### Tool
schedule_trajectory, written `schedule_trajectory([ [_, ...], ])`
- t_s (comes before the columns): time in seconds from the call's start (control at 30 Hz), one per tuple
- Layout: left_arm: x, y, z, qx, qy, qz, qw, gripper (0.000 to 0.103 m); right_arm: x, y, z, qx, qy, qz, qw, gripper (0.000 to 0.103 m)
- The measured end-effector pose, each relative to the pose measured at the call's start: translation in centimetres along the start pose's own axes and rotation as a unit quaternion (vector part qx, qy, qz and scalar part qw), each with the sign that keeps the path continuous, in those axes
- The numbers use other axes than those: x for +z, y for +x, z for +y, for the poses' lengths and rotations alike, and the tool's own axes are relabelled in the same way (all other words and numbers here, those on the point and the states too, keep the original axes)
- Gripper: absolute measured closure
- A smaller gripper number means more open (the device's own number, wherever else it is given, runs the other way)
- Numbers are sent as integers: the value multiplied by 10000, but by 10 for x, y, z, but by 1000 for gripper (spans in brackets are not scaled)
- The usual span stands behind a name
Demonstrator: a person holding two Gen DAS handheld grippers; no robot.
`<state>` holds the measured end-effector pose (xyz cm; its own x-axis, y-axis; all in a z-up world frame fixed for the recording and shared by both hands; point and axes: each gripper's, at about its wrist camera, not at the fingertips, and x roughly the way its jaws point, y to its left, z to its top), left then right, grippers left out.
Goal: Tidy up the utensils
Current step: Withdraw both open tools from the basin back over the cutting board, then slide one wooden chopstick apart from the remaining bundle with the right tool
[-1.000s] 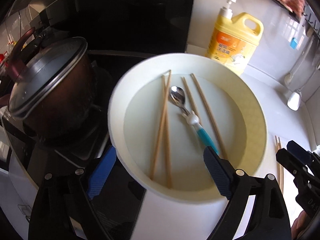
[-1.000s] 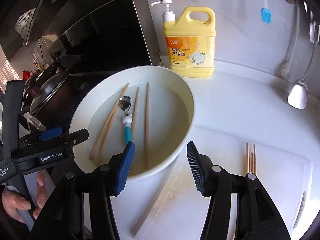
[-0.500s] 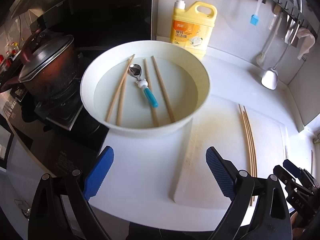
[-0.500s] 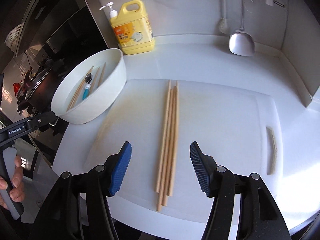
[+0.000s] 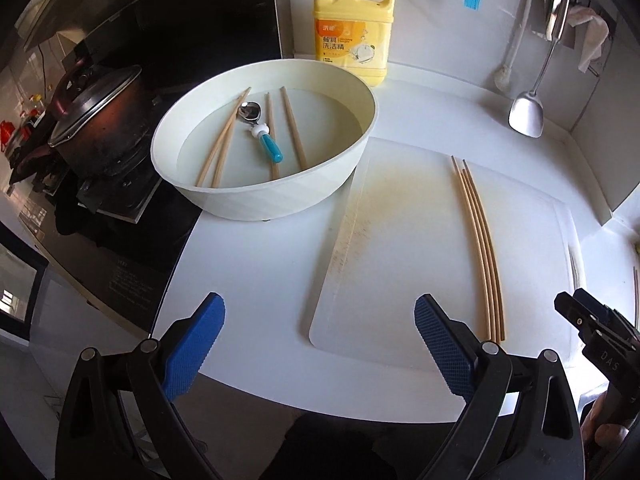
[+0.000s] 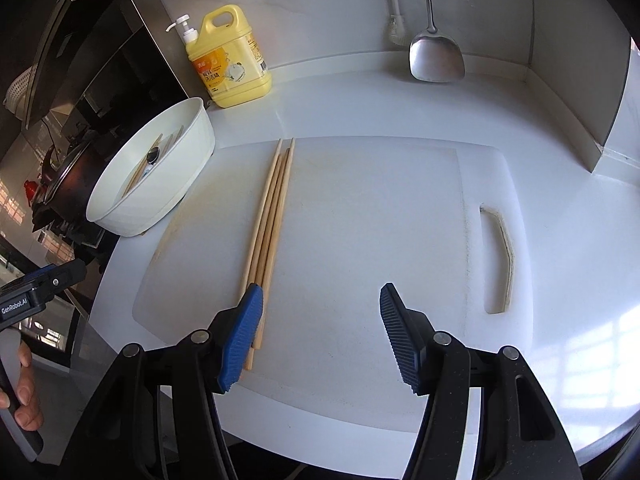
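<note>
- The left gripper (image 5: pixel 316 344) is wide open with nothing between its jaws, which have just been opening further; it hovers over the front edge of the counter (image 5: pixel 248 280).
- The right gripper (image 6: pixel 320 336) is also open and empty; its left pad is just beside the near ends of the chopsticks on the board (image 6: pixel 268 232).
- Four chopsticks lie together on the white cutting board (image 6: pixel 360 240); four more chopsticks in the basin (image 5: pixel 290 132) lie beside a spoon (image 5: pixel 260 132) with a blue handle, inside the white basin (image 5: pixel 280 200).
- The chopsticks look light, thin and stiff, probably wood or bamboo, and they may roll or slip apart; I think it is best to pinch them across the middle of the bundle.
- The spoon is likely heavier at the bowl; the thicker handle gives a better hold.
- The counter and board are smooth and white; a yellow detergent bottle (image 5: pixel 352 32) stands behind the basin, a lidded pot (image 5: pixel 100 120) is on the stove at the left, and a spatula (image 6: pixel 436 56) hangs at the wall.
</note>
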<state>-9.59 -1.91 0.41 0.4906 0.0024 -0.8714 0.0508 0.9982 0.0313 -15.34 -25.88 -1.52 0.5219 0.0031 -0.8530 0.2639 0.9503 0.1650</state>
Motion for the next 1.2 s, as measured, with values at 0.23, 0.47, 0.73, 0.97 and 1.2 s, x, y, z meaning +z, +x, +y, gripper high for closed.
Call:
schedule_trajectory([
  [0.23,2,23,-10,-255,366,-77,9990,9,4,15,19,-491,57,-46,9988,45],
  [0.47,0,45,-20,-497,402,-55,9979,9,12,37,28,-781,-224,-28,9967,45],
  [0.73,-5,44,-18,-504,95,-194,9985,9,11,54,30,-621,-459,-2,9970,45],
  [0.97,-8,45,-18,-323,67,-182,9993,9,10,64,35,-659,-624,0,9959,45],
  [1.2,-10,47,-18,-293,77,-143,9994,9,7,66,28,-854,-714,-44,9938,45],
])
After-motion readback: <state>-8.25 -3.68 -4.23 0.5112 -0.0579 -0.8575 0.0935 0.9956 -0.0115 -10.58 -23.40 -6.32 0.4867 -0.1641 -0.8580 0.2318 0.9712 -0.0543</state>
